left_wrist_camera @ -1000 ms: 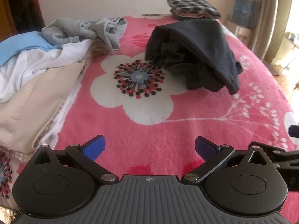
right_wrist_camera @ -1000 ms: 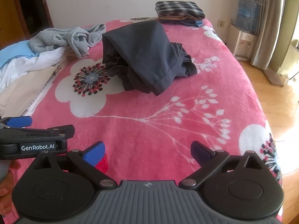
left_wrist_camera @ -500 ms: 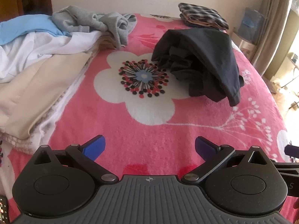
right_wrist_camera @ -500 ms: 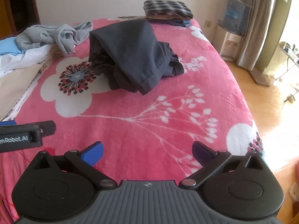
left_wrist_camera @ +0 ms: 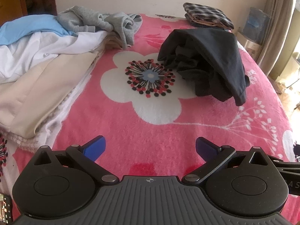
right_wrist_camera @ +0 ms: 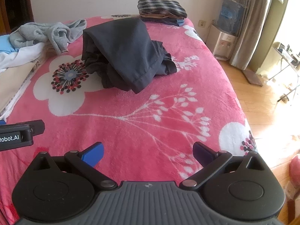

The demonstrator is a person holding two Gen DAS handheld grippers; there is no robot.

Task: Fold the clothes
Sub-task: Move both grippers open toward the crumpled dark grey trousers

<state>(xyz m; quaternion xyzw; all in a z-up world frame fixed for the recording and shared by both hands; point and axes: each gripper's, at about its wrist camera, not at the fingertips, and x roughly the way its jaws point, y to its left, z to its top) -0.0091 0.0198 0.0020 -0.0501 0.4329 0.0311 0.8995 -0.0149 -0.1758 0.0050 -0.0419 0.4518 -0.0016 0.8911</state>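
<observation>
A crumpled dark garment [left_wrist_camera: 210, 60] [right_wrist_camera: 127, 56] lies heaped in the middle of the pink flowered blanket [left_wrist_camera: 153, 129] [right_wrist_camera: 150, 123]. My left gripper [left_wrist_camera: 150, 147] is open and empty, hovering over the blanket's near part, well short of the heap. My right gripper [right_wrist_camera: 148, 152] is open and empty too, over the near right part of the bed. The left gripper's side [right_wrist_camera: 20, 135] pokes into the right wrist view at the left edge.
Unfolded clothes pile along the left: a grey sweatshirt [left_wrist_camera: 101, 22] [right_wrist_camera: 46, 33], blue [left_wrist_camera: 31, 28], white [left_wrist_camera: 46, 50] and beige [left_wrist_camera: 37, 86] pieces. A folded stack topped by plaid [left_wrist_camera: 208, 16] [right_wrist_camera: 161, 9] sits at the far edge. Wooden floor [right_wrist_camera: 262, 103] and a curtain [right_wrist_camera: 249, 22] lie right.
Both grippers have drawn back and shifted slightly, so the dark heap looks a little farther away. Both stay open; the clothes have not moved.
</observation>
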